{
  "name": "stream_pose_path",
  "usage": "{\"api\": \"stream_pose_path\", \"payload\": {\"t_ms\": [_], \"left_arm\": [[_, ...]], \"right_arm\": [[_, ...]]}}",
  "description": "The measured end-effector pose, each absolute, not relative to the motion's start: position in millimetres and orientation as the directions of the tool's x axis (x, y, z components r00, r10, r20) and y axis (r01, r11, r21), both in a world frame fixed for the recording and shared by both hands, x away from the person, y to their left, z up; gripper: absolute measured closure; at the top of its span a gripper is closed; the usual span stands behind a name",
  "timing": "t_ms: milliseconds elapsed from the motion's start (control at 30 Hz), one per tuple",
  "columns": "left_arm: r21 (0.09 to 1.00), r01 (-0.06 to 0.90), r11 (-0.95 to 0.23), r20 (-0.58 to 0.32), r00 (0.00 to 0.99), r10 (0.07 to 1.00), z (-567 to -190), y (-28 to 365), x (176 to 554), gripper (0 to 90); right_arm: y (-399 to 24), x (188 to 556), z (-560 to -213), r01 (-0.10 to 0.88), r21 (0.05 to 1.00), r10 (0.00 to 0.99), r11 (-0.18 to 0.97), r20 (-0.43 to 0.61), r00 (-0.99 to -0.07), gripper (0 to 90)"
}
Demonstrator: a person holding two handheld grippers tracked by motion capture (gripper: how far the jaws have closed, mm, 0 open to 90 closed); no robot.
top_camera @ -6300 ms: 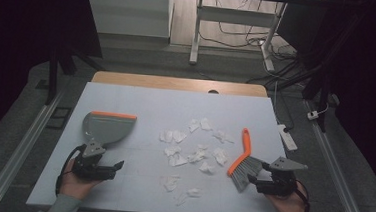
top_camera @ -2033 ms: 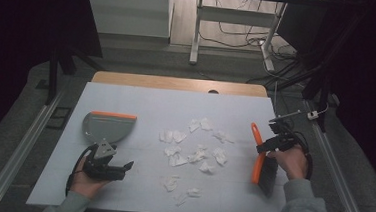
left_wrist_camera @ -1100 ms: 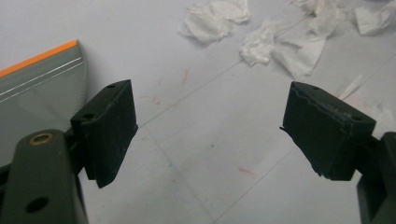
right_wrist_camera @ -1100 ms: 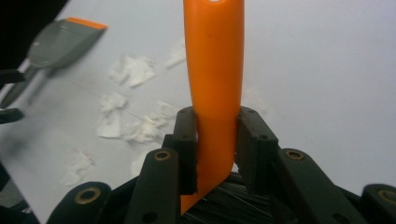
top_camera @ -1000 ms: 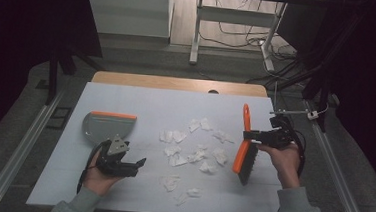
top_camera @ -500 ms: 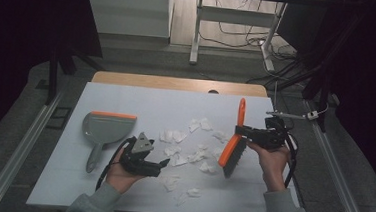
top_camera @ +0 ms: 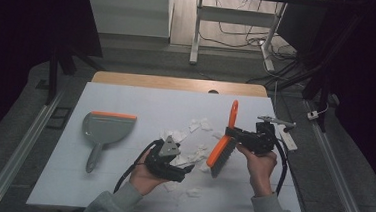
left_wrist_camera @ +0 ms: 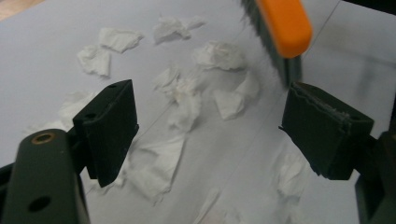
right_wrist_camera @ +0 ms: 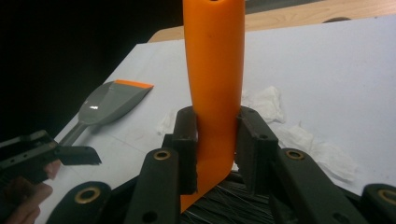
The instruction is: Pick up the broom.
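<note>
White table (top_camera: 120,181) in the high view: right gripper (top_camera: 234,134) clamps the orange-backed hand brush (top_camera: 222,151) beside scattered white paper scraps (top_camera: 185,158). Left gripper view: left gripper (left_wrist_camera: 205,126) gapes, empty, above them. Right gripper view: brush handle pinched between its jaws.

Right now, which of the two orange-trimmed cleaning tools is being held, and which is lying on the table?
The brush is held, its orange handle clamped in the right gripper. The dustpan lies alone at the table's left.
</note>
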State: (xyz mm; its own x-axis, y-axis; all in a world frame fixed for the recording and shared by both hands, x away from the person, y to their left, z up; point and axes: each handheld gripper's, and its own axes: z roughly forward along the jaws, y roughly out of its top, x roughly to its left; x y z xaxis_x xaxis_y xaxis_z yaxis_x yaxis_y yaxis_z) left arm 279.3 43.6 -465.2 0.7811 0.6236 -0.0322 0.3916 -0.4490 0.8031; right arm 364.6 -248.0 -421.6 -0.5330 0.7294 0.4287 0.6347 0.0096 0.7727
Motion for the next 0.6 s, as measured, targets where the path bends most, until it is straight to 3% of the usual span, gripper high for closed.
{"api": "stream_pose_path", "payload": {"t_ms": [367, 600], "left_arm": [[0.802, 0.389, -0.454, -0.059, 0.807, 0.587, -476.0, 12.0, 284.4, 21.9], [0.815, 0.364, -0.451, -0.039, 0.811, 0.584, -486.3, -7.8, 287.1, 31.2]], "right_arm": [[-240.0, 356.2, -427.6, 0.619, 0.785, 0.71, -0.026, 0.45, -0.541, 70.8], [-233.1, 353.7, -433.5, 0.615, 0.788, 0.711, -0.03, 0.449, -0.541, 70.9]]}}
